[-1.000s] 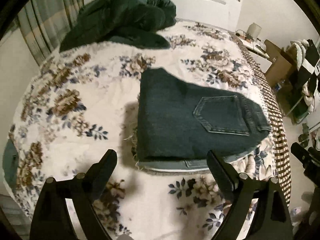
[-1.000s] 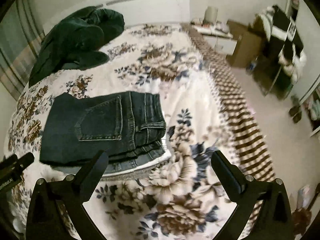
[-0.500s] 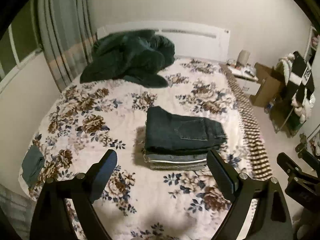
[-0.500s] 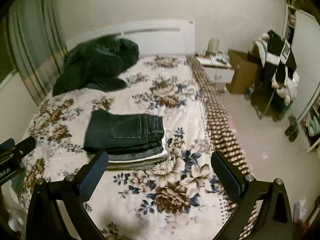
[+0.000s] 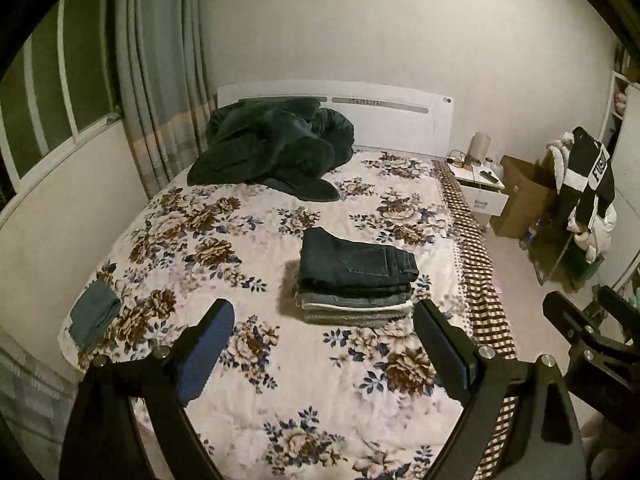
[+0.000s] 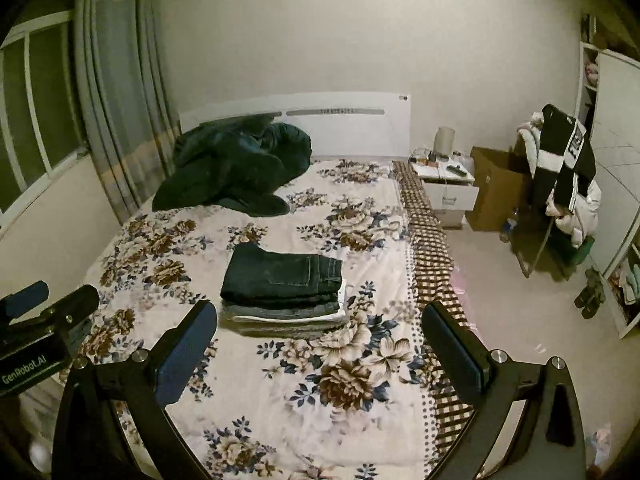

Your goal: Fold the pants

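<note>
Pants (image 5: 354,266): dark denim, flat rectangular fold.

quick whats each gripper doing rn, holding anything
left gripper: open, holding nothing.
right gripper: open, holding nothing.

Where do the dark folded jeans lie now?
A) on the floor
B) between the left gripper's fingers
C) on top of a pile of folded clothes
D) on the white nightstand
C: the dark folded jeans lie on a pile of folded clothes on the bed.
</note>
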`<state>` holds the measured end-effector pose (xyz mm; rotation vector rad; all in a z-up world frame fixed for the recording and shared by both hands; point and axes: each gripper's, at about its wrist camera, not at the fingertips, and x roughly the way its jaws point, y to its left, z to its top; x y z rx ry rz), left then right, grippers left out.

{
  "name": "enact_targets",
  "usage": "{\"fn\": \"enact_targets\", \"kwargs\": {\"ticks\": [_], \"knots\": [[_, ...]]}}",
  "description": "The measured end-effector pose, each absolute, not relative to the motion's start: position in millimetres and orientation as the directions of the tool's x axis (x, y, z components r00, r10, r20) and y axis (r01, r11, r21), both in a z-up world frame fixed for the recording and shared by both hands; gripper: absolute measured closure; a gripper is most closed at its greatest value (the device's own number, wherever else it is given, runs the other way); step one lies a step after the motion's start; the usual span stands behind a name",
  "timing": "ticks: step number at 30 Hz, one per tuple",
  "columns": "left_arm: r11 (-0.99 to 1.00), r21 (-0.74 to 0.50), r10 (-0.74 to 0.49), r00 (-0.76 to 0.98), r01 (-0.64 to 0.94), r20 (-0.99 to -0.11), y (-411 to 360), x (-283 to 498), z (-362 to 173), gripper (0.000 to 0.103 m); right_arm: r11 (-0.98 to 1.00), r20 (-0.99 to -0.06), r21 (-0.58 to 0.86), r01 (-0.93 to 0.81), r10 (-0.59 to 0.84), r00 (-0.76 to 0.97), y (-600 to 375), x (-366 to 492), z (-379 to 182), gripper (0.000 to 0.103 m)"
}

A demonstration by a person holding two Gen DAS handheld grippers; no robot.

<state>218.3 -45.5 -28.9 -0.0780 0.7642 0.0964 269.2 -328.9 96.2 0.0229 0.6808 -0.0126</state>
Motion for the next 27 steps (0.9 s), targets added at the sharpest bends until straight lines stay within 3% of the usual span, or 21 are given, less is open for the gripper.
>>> {"fn": "enact_targets", "kwargs": {"ticks": [6, 27], "knots": [[0.996, -0.044, 0.03, 0.732, -0.081, -0.681, -41.3, 194.0, -18.9, 0.001, 0.999, -0.614, 0.019, 0.026, -0.009, 0.789, -321.1, 226.3, 123.2, 0.0], [0.998, -0.02, 0.03, 0.719, -0.061, -0.695, -35.4, 161.3, -16.3, 0.001, 0.999, -0.637, 0.004, 0.046, -0.033, 0.77, -314.0, 216.2, 128.2, 0.0]]}}
